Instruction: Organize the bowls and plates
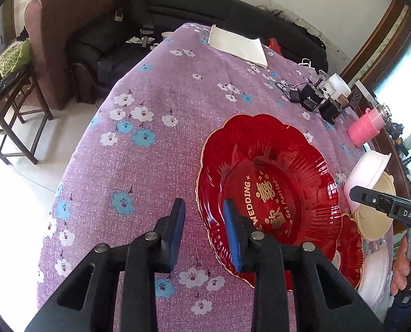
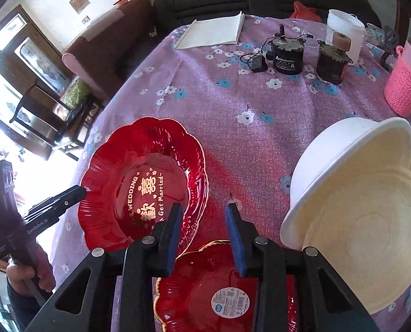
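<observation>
The left gripper (image 1: 205,235) is straddling the large red plate (image 1: 269,193) rim at nine o'clock, jaws half spread, unclamped; the right gripper (image 2: 204,238), likewise empty, is hovering between plates.

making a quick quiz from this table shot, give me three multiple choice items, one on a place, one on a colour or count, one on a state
1. Where does the folded white cloth lie?
A. at the table's far end
B. on the big red plate
C. inside the white bowl

2. What colour is the lettering on the big red plate?
A. silver
B. gold
C. black

3. How does the white bowl sit?
A. upside down on the tablecloth
C. tilted, leaning on the cream dish
B. flat inside a red plate

Answers:
1 A, the cloth sits far beyond the plates, near the sofa.
2 B, the WEDDING text and characters are gold.
3 C, its rim is raised at an angle over the cream dish.
</observation>
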`<state>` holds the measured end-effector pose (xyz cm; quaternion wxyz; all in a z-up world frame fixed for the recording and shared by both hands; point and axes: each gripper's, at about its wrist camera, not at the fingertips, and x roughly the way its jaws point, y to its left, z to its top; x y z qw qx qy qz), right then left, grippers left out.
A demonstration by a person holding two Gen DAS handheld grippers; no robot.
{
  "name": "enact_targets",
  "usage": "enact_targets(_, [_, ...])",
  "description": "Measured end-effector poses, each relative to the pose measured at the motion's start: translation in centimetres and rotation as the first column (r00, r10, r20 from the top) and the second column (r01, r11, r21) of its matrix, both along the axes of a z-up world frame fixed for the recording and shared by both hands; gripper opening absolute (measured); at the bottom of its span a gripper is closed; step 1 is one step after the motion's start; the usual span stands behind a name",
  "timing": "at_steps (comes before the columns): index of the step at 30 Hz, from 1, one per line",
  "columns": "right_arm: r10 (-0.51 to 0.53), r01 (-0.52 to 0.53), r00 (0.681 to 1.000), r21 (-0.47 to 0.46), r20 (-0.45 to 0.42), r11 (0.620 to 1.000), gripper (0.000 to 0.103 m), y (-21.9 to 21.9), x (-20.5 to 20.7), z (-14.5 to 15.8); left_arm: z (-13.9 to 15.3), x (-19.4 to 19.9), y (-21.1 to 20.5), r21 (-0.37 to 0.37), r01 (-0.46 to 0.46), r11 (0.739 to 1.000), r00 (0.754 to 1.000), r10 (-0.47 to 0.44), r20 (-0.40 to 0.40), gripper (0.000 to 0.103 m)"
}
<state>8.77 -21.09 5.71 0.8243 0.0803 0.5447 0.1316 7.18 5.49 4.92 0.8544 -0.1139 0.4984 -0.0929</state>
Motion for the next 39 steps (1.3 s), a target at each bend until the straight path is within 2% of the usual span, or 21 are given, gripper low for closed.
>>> enact_targets(9, [0.003,-0.004,1.0,-0.032,-0.022,0.999,0.024,1.0,1.7,-1.4,-0.3,0.8,-0.8,0.024,0.015,1.0,1.0,-0.015,0.0,0.023])
enact_targets(17, [0.002,-0.003,0.999,-0.021,-0.04,1.0,0.013,1.6,1.7,-2.7,-1.3,1.6,-0.6,0.041,0.002,0.999,1.0,-0.002,-0.013,0.008])
enact_targets(23, [-0.015,0.015,1.0,-0.025,-0.016,1.0,0.009,1.5,1.4,-2.6,-1.3,1.4,-0.6,0.043,0.0,0.999,1.0,0.001,-0.008,0.007])
enact_targets(28, [-0.016,0.016,1.0,-0.021,-0.011,1.0,0.008,1.6,1.0,-2.6,-1.0,0.8,-0.9,0.072,0.001,0.997,1.0,-0.001,0.005,0.007])
enact_targets(39, [0.007,-0.007,1.0,-0.004,-0.005,1.0,0.008,2.1,0.3,-2.2,-0.6,-0.2,-0.1,0.064,-0.019,0.998,1.0,0.018,0.016,0.007])
